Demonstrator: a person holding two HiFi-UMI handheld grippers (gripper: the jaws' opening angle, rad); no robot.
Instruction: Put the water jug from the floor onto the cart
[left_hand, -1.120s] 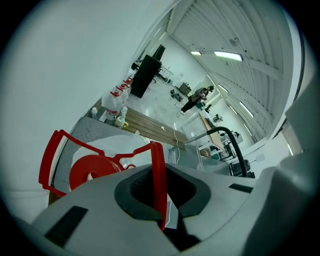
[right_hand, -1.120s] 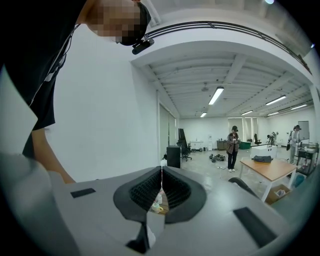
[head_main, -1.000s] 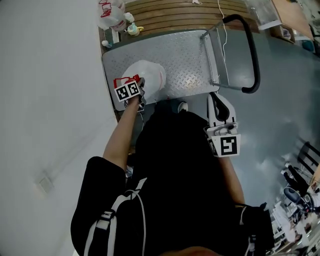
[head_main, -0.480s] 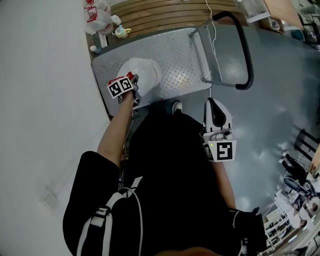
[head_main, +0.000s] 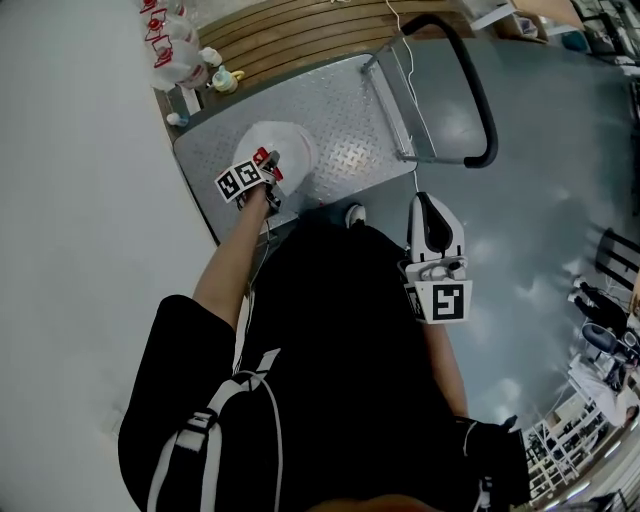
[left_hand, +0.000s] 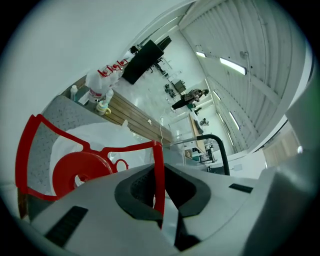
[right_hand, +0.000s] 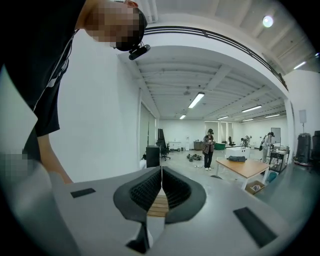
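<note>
Our left gripper (head_main: 270, 168) has its jaws clamped on the thin red handle (left_hand: 158, 165) of the water jug (head_main: 288, 148). The jug sits upright directly below them, over the near left corner of the cart (head_main: 350, 105); we cannot tell whether it touches the cart. Our right gripper (head_main: 432, 205), jaws together and empty, is well apart. Only the left gripper view shows the pinch; only the head view places the jug inside the cart's edge.

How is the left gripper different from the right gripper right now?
The left gripper has its jaws shut on the red handle of the water jug; the right gripper has its jaws shut on nothing. The left gripper reaches out over the cart; the right gripper is held close to the person's body, off the cart. Both have their jaws together and carry a marker cube.
</note>
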